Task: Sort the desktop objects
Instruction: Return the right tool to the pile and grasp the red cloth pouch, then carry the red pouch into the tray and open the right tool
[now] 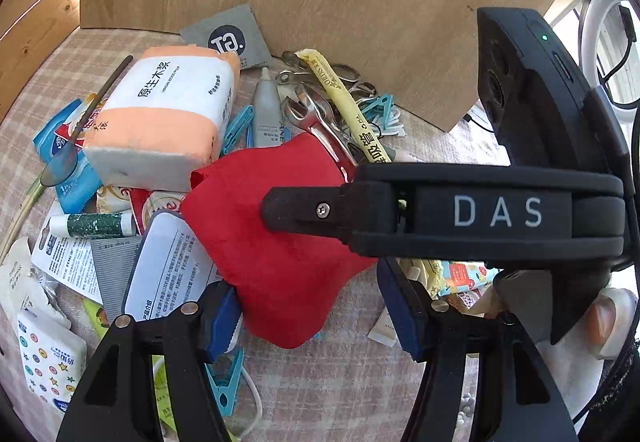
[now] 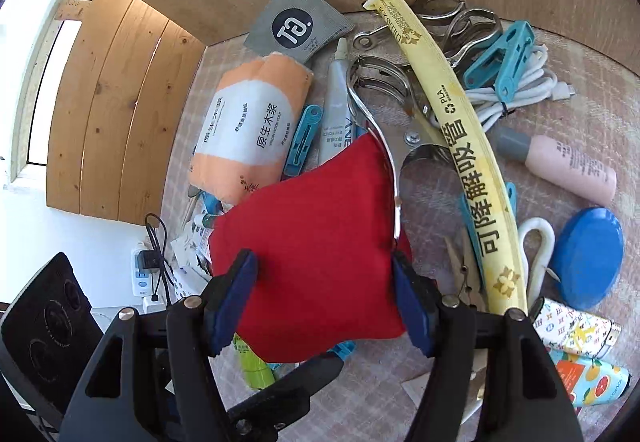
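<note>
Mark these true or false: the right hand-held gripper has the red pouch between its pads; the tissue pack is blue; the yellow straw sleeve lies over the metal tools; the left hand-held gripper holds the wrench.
1. The right hand-held gripper has the red pouch between its pads. True.
2. The tissue pack is blue. False: it is orange and white.
3. The yellow straw sleeve lies over the metal tools. True.
4. The left hand-held gripper holds the wrench. False: its jaws are open, apart from the wrench.
</note>
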`<state>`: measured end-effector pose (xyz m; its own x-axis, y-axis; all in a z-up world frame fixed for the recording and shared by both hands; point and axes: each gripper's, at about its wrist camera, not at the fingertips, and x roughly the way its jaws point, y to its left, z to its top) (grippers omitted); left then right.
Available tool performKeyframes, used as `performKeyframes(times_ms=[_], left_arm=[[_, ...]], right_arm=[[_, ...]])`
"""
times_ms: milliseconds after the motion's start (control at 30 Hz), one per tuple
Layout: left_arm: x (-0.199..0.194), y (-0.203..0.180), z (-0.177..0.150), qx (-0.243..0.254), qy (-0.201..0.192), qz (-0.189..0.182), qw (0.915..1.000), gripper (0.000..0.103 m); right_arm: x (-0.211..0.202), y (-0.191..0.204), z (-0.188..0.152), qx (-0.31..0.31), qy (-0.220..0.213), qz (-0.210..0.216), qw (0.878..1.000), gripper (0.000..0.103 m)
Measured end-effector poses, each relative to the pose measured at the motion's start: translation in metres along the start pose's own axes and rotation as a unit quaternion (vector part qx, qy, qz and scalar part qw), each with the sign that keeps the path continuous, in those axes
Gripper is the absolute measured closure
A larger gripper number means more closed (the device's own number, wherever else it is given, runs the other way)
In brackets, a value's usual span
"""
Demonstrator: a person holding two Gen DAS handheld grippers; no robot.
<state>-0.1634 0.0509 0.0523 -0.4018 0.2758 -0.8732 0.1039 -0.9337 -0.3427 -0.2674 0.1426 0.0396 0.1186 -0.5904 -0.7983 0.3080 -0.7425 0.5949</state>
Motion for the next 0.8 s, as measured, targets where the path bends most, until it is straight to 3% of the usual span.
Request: performKeyframes(times_ms=[433, 633, 800], left_arm=[[-0.060, -0.037, -0.062, 0.004, -0.022, -0.036, 0.9991, 0.042], [-0.079, -0.088, -0.084, 0.044, -0.024, -0.051, 0.9974, 0.042], [-0.078, -0.150, -0.104, 0.094, -0.017, -0.080, 0.9922, 0.042]], right_arm=[[-0.064, 0.011, -0.095, -0.028, -0.028, 0.005, 0.999, 0.043], [-0.115, -0.001, -0.141, -0.028, -0.073, -0.009, 0.997, 0.043], [-0.169, -0.039, -0.190, 0.006, -0.121, -0.025, 0.992, 0.043]])
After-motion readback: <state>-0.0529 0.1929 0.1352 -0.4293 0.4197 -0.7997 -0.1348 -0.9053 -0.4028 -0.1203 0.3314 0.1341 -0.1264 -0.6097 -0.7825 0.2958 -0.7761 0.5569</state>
